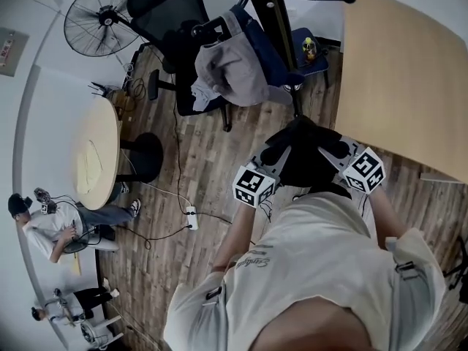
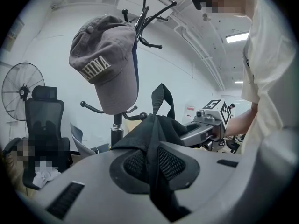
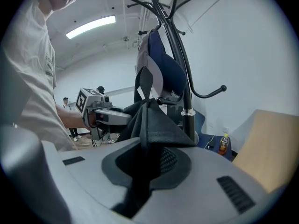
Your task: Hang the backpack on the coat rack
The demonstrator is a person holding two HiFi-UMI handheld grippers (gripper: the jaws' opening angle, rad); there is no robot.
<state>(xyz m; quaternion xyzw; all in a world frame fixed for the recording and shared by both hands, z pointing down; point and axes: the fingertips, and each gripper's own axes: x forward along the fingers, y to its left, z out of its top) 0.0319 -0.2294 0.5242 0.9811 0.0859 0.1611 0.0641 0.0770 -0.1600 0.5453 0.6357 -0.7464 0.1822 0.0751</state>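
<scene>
Left tongs [image 2: 152, 169] and right tongs [image 3: 145, 164] each pinched the soft, sagging backpack [image 1: 303, 156]; its carry loop [image 2: 157, 101] looked the best hold for hooking.

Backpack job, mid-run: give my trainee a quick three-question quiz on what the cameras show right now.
1. True or false: the backpack already hangs on the coat rack.
2. What hangs on the coat rack in the left gripper view? A) a grey cap B) an umbrella C) a scarf
3. Fill in: the backpack is gripped by ___ of the two grippers, the left gripper and the right gripper.
Key: 1 false, it is held off the rack between the grippers. 2 A. 3 both; each is shut on its black fabric.
</scene>
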